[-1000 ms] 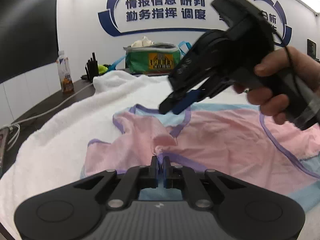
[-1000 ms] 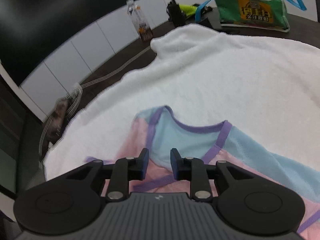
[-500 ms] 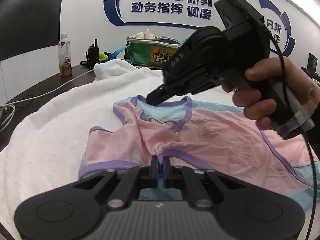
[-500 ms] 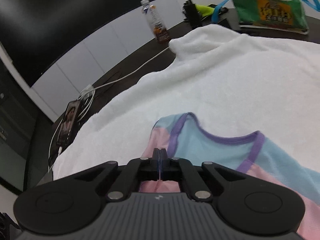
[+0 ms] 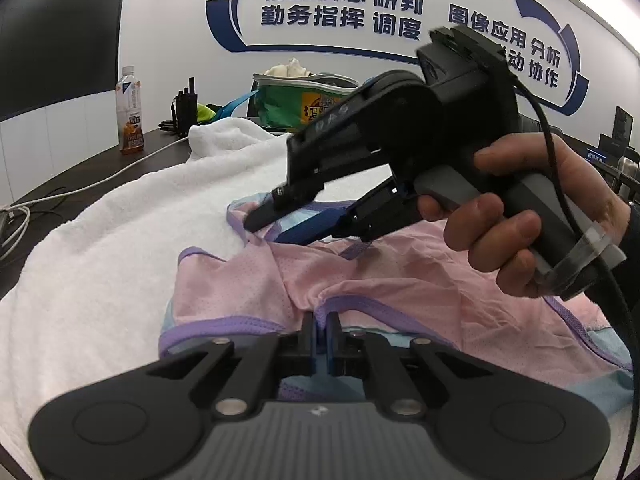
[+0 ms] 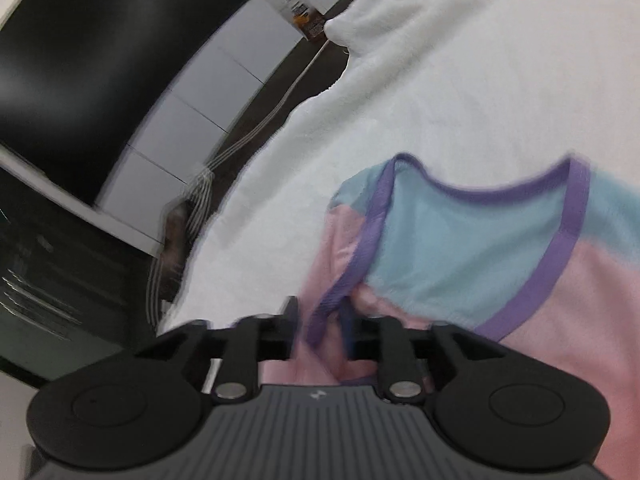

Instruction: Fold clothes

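On the white towel, one pink-and-blue top is lying. The left gripper is still pinching its hem; the right gripper, closed half a second ago, is now spread around the purple collar.

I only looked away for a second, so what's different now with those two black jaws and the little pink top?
The right gripper, shut on the pink and blue top half a second ago near its purple-edged neckline, now has its jaws apart with the trim loose between them. The view has tilted and blurred, so it is moving. The left gripper stays clamped on the hem. The white towel lies unchanged.
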